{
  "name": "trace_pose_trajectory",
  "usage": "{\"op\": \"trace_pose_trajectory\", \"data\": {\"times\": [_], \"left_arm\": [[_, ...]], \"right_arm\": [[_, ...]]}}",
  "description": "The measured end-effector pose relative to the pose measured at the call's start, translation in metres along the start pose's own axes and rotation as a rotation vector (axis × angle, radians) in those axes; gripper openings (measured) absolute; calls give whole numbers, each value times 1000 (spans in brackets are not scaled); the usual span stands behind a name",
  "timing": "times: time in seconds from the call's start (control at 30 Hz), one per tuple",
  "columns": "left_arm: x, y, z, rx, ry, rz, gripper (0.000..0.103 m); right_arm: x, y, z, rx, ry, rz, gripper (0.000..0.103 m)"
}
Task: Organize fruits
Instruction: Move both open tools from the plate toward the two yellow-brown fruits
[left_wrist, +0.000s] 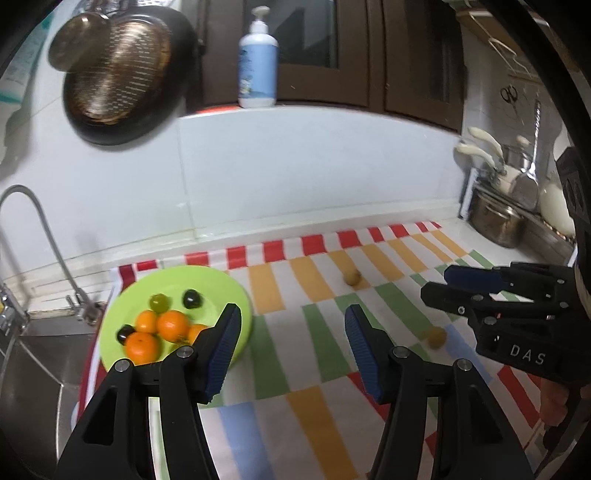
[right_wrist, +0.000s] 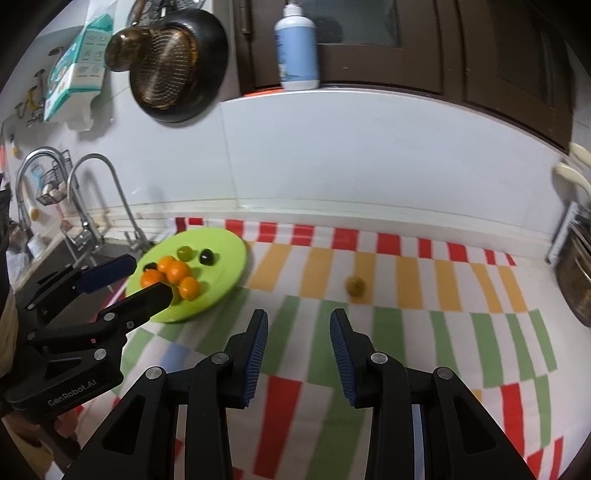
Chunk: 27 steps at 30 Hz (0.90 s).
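Note:
A green plate on the striped cloth holds several oranges, two dark grapes and a green grape. Two small yellow-brown fruits lie loose on the cloth, one at the far middle and one nearer. My left gripper is open and empty, just right of the plate. My right gripper is open and empty above the cloth; it also shows in the left wrist view, beside the nearer fruit.
A steel sink and faucet lie left of the cloth. A pot and utensil rack stand at the far right. A dark pan hangs on the wall; a pump bottle stands on the ledge.

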<state>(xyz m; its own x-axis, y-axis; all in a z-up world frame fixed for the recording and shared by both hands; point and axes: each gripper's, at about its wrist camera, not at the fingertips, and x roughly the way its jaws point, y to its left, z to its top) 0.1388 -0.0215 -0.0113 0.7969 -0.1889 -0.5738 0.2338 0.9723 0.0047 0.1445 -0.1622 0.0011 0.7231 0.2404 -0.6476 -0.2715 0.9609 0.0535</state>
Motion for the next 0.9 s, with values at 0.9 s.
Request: {"op": "trace_pose_trajectory", "data": {"times": [0.9], "left_arm": [[76, -64, -26, 59, 236, -134, 57]], "right_arm": [[40, -73, -60, 101, 222, -55, 36]]}}
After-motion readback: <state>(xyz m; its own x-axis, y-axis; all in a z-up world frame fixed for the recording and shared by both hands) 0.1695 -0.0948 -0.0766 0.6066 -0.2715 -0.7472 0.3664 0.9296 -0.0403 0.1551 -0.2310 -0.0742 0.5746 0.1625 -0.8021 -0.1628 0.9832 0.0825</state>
